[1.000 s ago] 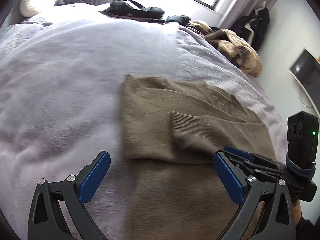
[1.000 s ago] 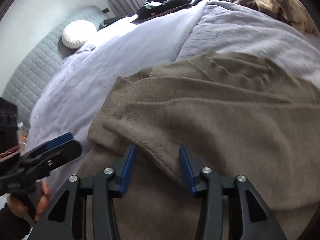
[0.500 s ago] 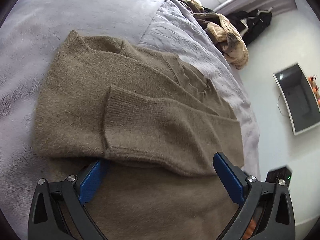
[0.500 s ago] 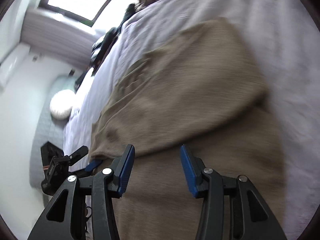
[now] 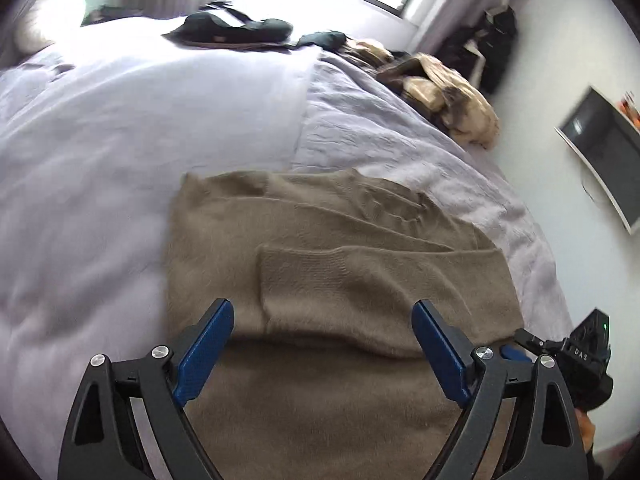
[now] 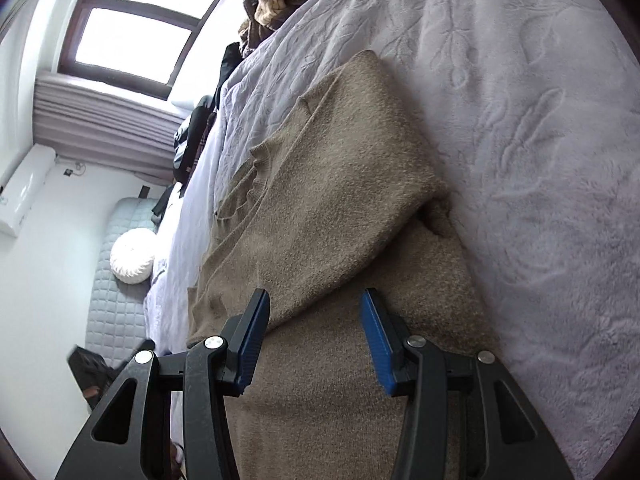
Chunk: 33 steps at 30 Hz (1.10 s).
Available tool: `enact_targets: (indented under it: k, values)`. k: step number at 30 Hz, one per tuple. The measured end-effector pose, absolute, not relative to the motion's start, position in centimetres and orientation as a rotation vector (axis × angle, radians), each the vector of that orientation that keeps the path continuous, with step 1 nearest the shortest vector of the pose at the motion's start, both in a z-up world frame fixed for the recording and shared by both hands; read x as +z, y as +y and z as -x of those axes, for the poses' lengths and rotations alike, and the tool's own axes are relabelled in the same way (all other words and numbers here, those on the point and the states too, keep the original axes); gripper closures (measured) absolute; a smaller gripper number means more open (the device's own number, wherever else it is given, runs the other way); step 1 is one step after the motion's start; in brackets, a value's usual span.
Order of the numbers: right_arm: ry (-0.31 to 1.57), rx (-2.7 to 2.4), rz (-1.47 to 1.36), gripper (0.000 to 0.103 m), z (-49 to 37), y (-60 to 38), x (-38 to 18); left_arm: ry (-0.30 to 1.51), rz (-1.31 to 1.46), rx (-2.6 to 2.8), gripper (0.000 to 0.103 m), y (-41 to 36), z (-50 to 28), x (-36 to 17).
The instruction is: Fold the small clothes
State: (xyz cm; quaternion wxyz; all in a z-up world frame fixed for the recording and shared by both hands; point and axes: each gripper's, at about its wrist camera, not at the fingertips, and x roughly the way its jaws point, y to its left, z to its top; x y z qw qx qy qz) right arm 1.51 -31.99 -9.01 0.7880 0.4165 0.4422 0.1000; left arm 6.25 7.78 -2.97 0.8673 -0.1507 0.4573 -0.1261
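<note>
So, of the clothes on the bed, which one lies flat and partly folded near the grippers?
The brown knitted sweater, spread flat with one sleeve folded across its body. The dark clothes and the beige pile lie crumpled at the bed's far edge.

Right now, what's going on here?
A person with a gripper in each hand is folding a brown sweater on a bed. A sleeve is already folded across the body. The left gripper is over the sweater's near part, its jaws closing, with the sleeve's near edge between them but nothing pinched. The right gripper is at the sweater's side edge, half open, pads clear of the knit.
</note>
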Motion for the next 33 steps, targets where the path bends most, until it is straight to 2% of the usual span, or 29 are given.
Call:
enact_targets:
  k: [5,10,11,12,13,20,21,22,23,30,33]
  values:
    - [0.938,0.206,-0.901,0.052,-1.2,-32.4,-8.9,1.175,0.398,-0.31,0.012,7.8,-10.9,-7.9]
    - [0.923,0.207,-0.945,0.052,-1.2,-33.3,-9.3,1.179,0.491,-0.368,0.014,8.3,-11.4,-8.0]
    - [0.921,0.205,-0.948,0.052,-1.3,-33.4,-9.4,1.168,0.515,-0.392,0.037,8.3,-11.4,-7.9]
    - [0.915,0.2,-0.951,0.052,-1.4,-33.4,-9.4,1.17,0.529,-0.411,0.077,8.2,-11.5,-7.9]
    - [0.909,0.198,-0.955,0.052,-1.4,-33.5,-9.4,1.183,0.54,-0.425,0.094,8.1,-11.6,-8.1]
    - [0.855,0.149,-1.033,0.052,-2.0,-34.7,-9.8,1.079,0.555,-0.444,0.096,9.1,-13.2,-4.9]
    - [0.845,0.133,-1.034,0.055,-2.2,-34.9,-9.6,1.066,0.541,-0.44,0.096,9.2,-13.6,-4.4]
    - [0.834,0.123,-1.02,0.066,-2.5,-34.9,-9.3,1.059,0.527,-0.436,0.096,9.4,-13.7,-4.1]
    - [0.84,0.113,-0.985,0.097,-2.9,-34.8,-8.9,1.059,0.511,-0.433,0.096,9.6,-13.8,-4.0]
    - [0.934,0.031,-0.85,0.097,-3.4,-34.3,-10.1,1.171,0.449,-0.379,0.096,10.2,-12.4,-9.4]
    - [0.918,0.023,-0.861,0.098,-2.4,-35.0,-10.2,1.145,0.435,-0.376,0.095,10.5,-11.3,-9.0]
